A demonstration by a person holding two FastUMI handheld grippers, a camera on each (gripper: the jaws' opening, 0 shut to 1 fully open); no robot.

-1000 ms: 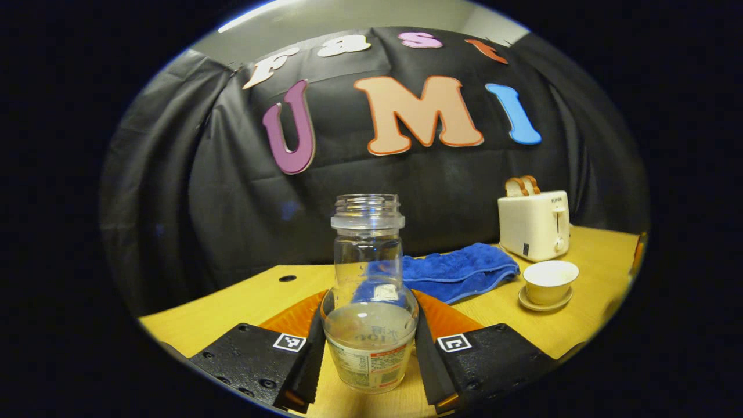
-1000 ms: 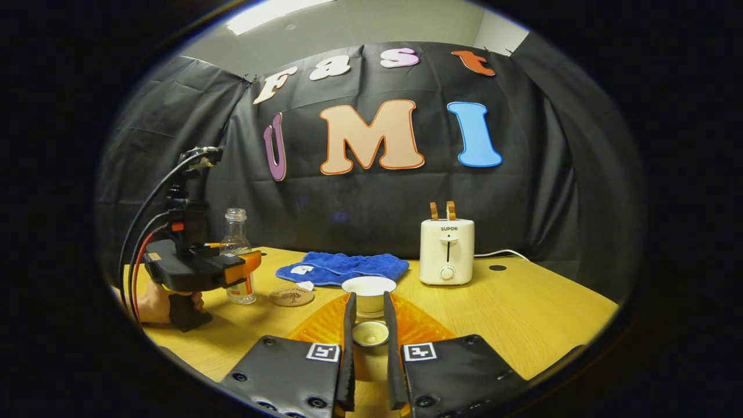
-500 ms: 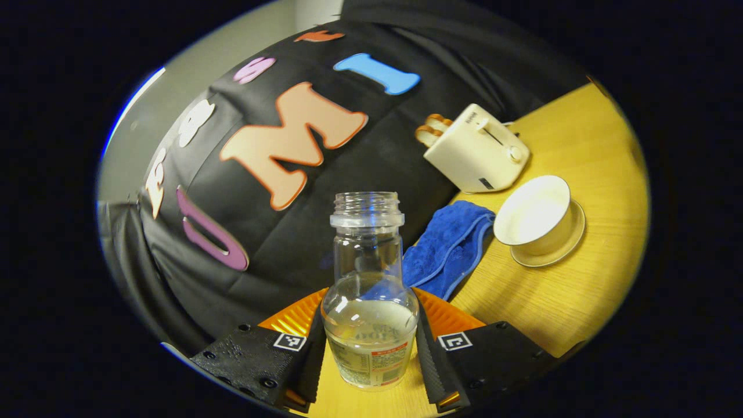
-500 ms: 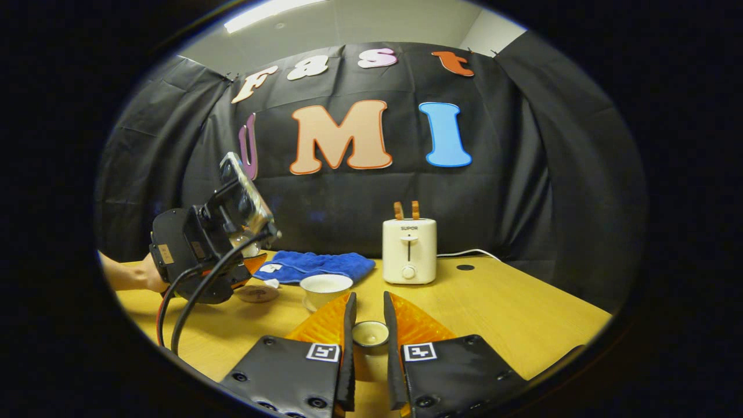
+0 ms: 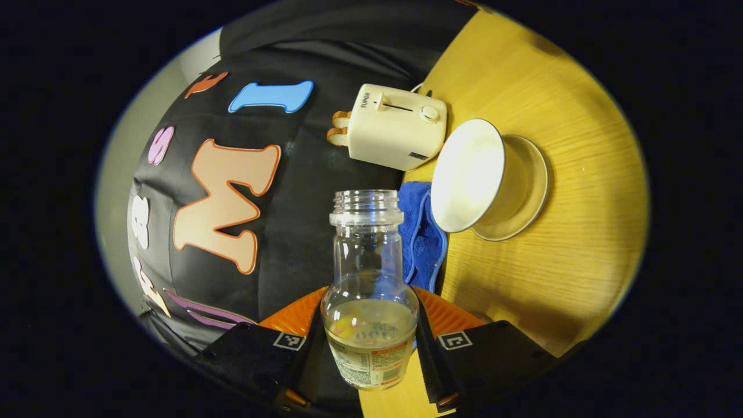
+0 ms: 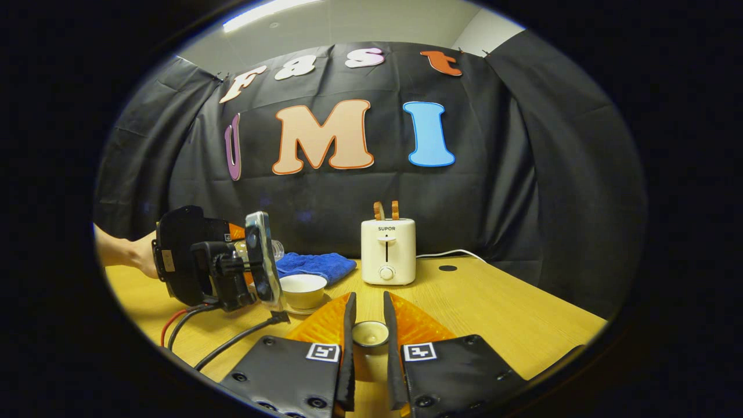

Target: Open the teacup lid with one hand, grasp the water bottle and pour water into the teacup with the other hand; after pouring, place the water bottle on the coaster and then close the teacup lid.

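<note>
Bottle (image 5: 370,290) tilts toward teacup (image 5: 470,174); right gripper (image 6: 368,337) pinches lid (image 6: 370,333).

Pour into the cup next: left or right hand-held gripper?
Left. Its hand-held gripper is shut on the bottle, tipped toward the open cup. The right one grips the lid.

Left hand-held gripper (image 5: 371,348): rolled well onto its side, fingers closed against both sides of water bottle (image 5: 368,290), bottle lying near level, neck toward teacup (image 5: 473,177). Same gripper seen in right gripper view as black body (image 6: 215,264) at left, bare hand (image 6: 142,261) and forearm behind it, cables trailing below. Right hand-held gripper (image 6: 370,348): level, low over counter (image 6: 493,313), fingers pinched on teacup lid (image 6: 370,333).
</note>
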